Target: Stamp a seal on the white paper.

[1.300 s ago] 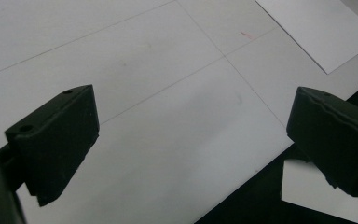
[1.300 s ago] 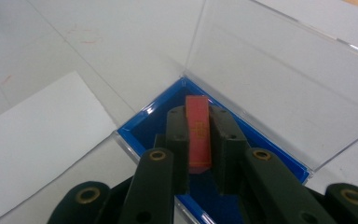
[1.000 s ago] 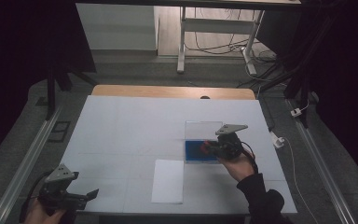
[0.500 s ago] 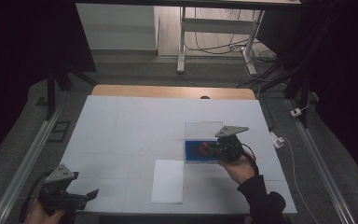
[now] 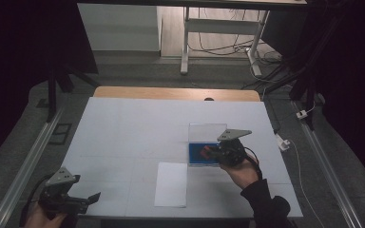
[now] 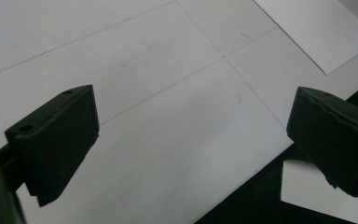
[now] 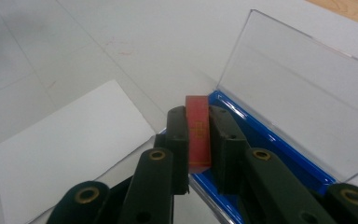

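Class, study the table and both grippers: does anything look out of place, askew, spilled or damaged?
Nothing stands out. The blue case lies flat with its clear lid propped open, the right gripper holds a red block over it, and the white sheet lies flat and square to the table edge. The left gripper hangs open at the table's near corner.
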Tool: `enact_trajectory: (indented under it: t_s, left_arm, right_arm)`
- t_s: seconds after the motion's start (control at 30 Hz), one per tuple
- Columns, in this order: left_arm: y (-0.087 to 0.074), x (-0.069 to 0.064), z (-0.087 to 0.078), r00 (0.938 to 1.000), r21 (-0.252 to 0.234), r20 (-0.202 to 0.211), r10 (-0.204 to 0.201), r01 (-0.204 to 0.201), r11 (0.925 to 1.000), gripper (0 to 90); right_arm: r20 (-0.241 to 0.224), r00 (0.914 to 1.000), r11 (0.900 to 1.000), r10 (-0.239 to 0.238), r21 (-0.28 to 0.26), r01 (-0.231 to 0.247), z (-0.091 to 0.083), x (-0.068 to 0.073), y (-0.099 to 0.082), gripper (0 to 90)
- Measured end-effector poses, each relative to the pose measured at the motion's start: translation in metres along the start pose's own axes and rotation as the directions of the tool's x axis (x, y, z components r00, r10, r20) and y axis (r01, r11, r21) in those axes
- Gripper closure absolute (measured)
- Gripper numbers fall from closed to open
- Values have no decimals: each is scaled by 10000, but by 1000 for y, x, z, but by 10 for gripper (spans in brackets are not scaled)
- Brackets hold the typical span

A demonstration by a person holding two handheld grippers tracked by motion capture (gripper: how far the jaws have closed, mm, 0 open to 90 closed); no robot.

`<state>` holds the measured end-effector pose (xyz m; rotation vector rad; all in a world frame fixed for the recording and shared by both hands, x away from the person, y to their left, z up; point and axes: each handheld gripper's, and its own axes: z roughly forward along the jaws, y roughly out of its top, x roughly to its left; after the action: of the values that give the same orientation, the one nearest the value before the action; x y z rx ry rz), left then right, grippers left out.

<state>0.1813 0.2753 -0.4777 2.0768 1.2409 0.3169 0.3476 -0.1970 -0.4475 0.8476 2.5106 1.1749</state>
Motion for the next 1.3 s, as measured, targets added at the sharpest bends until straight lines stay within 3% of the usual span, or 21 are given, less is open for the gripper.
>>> enact_trajectory:
  t_s: [0.8, 1.3]
  left_arm:
    - [0, 0, 0, 10000, -5, 21, -61, 61, 10000, 25]
    - [0, 0, 0, 10000, -12, 30, -90, 90, 10000, 25]
  right_arm:
    - [-767, 9952, 9975, -602, 335, 630, 17, 28, 6, 791]
    - [-1279, 9878, 9937, -891, 558, 968, 33, 47, 8, 791]
